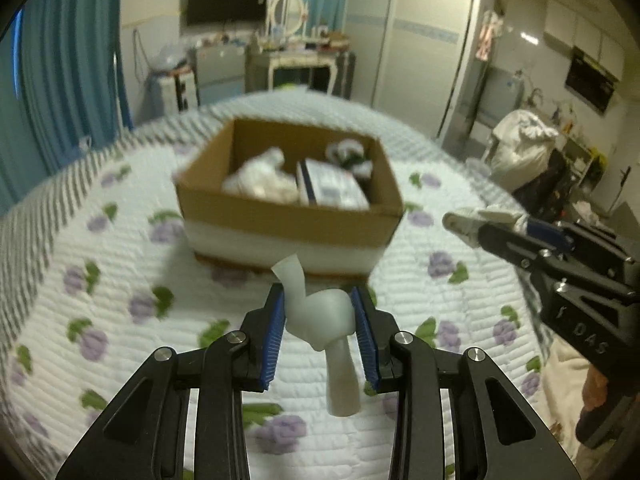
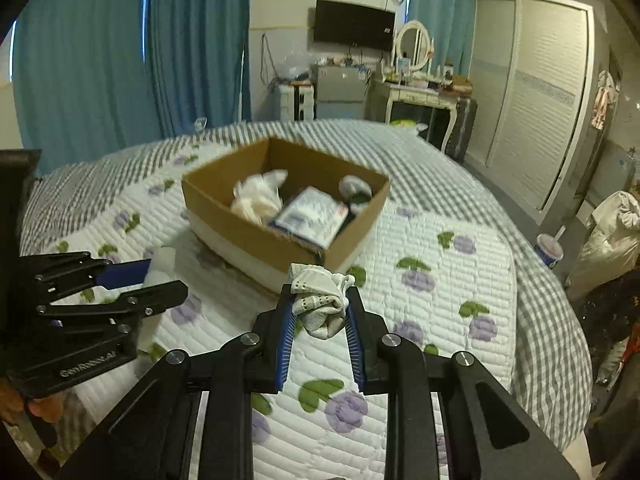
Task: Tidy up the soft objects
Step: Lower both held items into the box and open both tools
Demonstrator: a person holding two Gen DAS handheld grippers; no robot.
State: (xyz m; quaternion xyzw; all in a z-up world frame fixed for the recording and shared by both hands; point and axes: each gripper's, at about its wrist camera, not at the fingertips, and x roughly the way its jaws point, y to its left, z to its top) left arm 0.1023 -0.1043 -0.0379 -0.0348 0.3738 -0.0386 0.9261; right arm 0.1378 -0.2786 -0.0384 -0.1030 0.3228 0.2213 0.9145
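Note:
A cardboard box [image 1: 280,216] stands on the bed ahead, also in the right wrist view [image 2: 256,236]. It holds a crumpled white cloth [image 1: 260,180], a blue-and-white packet [image 1: 332,188] and a white-and-green rolled item [image 1: 350,156]. My left gripper [image 1: 318,316] is shut on a knotted pale grey cloth [image 1: 320,316], held just short of the box's near wall. My right gripper [image 2: 320,304] is shut on a balled white sock [image 2: 320,300], near the box's near corner. It shows at the right of the left wrist view [image 1: 464,224].
The bed has a white quilt with purple flowers [image 2: 440,248] and a grey striped border. Blue curtains [image 2: 120,52], a dresser with mirror [image 2: 416,80] and a wardrobe [image 2: 532,92] stand beyond. Laundry bags [image 1: 520,148] stand at right.

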